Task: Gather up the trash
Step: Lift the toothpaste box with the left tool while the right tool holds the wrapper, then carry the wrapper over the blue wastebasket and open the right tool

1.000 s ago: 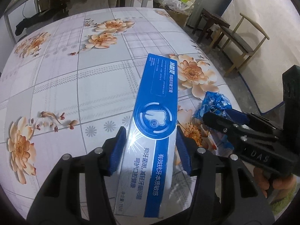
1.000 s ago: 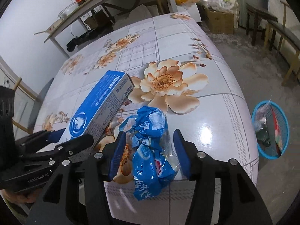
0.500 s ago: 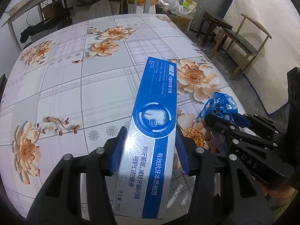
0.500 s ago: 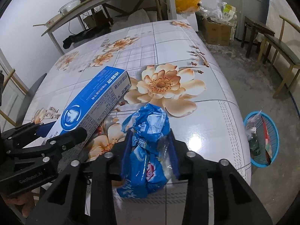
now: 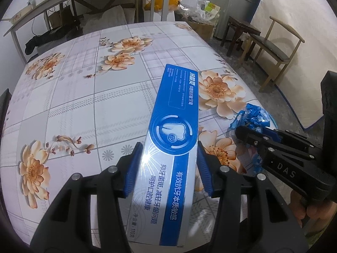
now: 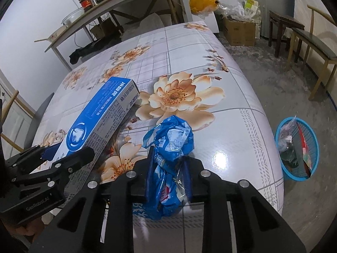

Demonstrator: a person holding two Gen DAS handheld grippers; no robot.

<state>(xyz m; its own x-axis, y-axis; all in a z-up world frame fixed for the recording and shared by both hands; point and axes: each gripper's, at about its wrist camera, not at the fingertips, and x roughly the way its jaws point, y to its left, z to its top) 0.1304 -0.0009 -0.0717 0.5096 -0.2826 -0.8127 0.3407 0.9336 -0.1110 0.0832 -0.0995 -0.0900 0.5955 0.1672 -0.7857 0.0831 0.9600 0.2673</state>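
My left gripper [image 5: 168, 160] is shut on a long blue and silver toothpaste box [image 5: 170, 139], its far end tilted up over the floral table [image 5: 73, 105]. The box also shows in the right wrist view [image 6: 99, 122], with the left gripper [image 6: 63, 158] around its near end. My right gripper [image 6: 168, 164] is shut on a crumpled blue plastic wrapper [image 6: 172, 141], held just above the table near the right edge. The wrapper [image 5: 252, 118] and the right gripper [image 5: 254, 132] also show in the left wrist view.
A blue trash basket [image 6: 297, 147] with some litter in it stands on the floor right of the table. Wooden chairs [image 5: 273, 48] and a stool stand at the far right. A shelf bench [image 6: 101, 14] with jars and boxes runs behind the table.
My right gripper has closed on the blue wrapper and lifted it. My left gripper has raised the toothpaste box a little off the table.
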